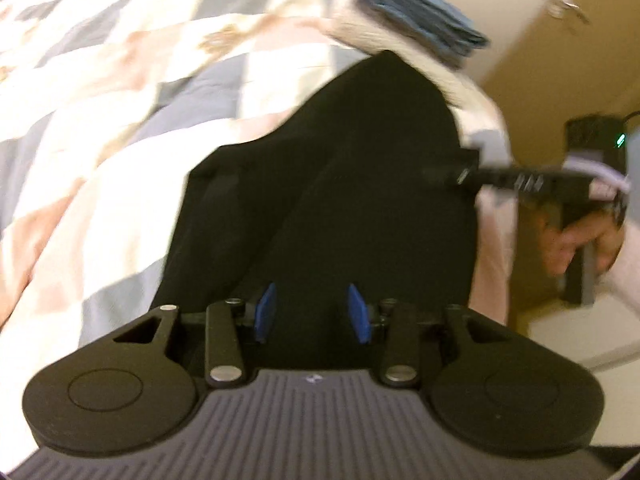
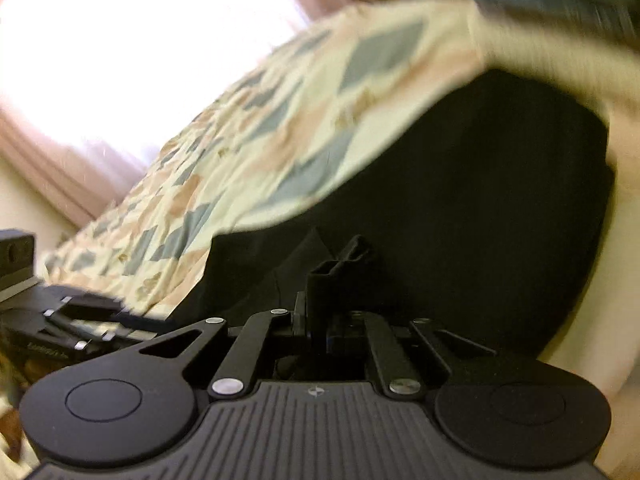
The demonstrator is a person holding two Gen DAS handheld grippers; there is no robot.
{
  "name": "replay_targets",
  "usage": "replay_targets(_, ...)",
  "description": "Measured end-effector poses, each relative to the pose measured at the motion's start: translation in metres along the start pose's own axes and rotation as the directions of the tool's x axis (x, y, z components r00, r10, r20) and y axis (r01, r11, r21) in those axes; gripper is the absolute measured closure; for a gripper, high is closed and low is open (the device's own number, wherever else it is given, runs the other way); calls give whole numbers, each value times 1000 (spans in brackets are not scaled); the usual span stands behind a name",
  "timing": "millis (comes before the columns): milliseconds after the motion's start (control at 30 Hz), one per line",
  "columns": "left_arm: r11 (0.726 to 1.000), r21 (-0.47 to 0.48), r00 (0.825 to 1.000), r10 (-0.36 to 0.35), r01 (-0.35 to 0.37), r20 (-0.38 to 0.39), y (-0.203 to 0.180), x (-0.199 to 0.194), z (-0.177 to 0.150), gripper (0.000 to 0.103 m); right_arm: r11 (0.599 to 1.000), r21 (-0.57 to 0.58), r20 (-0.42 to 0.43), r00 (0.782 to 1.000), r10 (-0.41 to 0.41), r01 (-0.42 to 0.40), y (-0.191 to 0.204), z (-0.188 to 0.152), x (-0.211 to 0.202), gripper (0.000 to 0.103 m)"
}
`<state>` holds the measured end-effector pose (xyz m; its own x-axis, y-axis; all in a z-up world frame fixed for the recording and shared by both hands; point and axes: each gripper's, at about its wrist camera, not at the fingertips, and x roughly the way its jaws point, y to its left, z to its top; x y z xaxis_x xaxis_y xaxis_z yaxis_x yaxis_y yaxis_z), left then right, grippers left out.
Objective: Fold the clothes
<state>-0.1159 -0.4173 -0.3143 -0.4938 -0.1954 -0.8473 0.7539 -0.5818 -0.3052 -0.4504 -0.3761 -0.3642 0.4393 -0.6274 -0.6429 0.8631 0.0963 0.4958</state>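
A black garment [image 1: 340,184] lies on a bed with a patchwork quilt [image 1: 120,80]. My left gripper [image 1: 312,312] is open, its blue pads [image 1: 267,312] apart just over the garment's near edge. My right gripper [image 2: 336,280] is shut on a bunched fold of the black garment [image 2: 480,208]; it also shows in the left wrist view [image 1: 464,176] at the garment's right edge, held by a hand [image 1: 580,244]. The left gripper shows at the left edge of the right wrist view [image 2: 80,320].
A stack of folded blue clothes [image 1: 420,20] sits on a white fuzzy item [image 1: 384,44] at the far end of the bed. A wooden cabinet [image 1: 560,40] stands to the right. A bright curtained window [image 2: 120,40] is behind the bed.
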Motion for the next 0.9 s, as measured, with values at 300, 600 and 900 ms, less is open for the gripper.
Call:
replay_targets(300,990,-106,996,88,-87,5,-38,30,-15,67,955,-295,87,996,0,26,-40,88,-9,97)
replay_targets(600,980,-126,988,150,-152,-21,-56,49,-28,66,956,-276,71,994,-84,100,-78,70,-4,98)
replay_targets(900,966,-134,974,213,-221,-71,-52,50,-38,64,958,-205,75,979,-191,202,-94,60,3,91)
